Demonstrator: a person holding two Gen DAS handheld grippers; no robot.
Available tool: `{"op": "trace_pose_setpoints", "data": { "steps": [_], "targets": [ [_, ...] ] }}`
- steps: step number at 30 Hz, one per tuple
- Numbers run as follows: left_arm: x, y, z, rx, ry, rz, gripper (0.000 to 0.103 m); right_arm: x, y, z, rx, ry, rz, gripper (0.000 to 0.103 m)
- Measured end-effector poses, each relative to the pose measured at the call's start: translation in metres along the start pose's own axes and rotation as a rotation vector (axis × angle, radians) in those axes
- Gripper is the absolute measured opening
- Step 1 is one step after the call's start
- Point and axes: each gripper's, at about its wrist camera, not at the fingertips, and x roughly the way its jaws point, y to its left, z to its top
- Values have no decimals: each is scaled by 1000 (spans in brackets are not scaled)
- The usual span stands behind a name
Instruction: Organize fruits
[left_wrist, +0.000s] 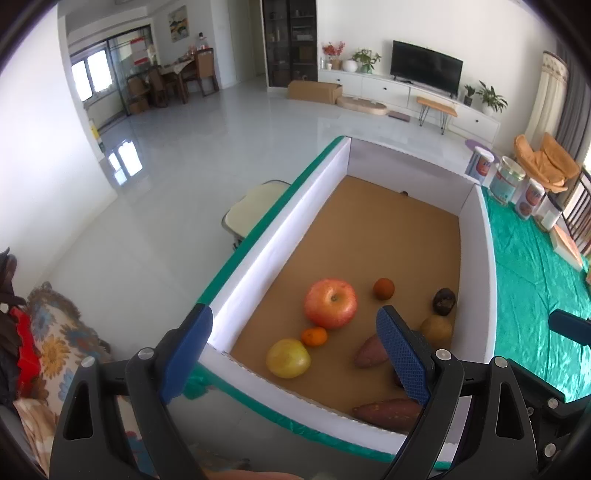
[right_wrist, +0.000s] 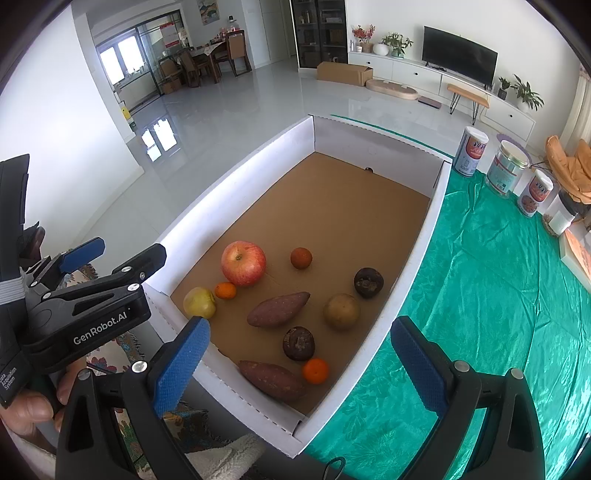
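Both blue-padded black grippers, left (left_wrist: 295, 354) and right (right_wrist: 299, 373), tilt downward, jaws wide and empty, over a white-walled cardboard tray (right_wrist: 229, 184); glossy green tablecloth (right_wrist: 480, 295) at three o'clock.

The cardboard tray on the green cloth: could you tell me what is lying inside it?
Inside the cardboard tray: a red apple, a yellow apple, two sweet potatoes, small oranges, brownish and dark round fruits. From the left wrist view a finger hides some.

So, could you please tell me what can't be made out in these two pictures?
- Left wrist view: the near sweet potato is partly hidden behind the left gripper finger.
- Both views: can labels are too small to read.
- Right wrist view: the small dark thing at the box's far wall is too small to identify.
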Motion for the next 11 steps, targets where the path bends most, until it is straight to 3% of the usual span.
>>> {"op": "trace_pose_setpoints", "data": {
  "steps": [11],
  "targets": [
    [1,-2,-4,16,3,14,92,3,1,-1,-1,-1,3,98]
  ]
}}
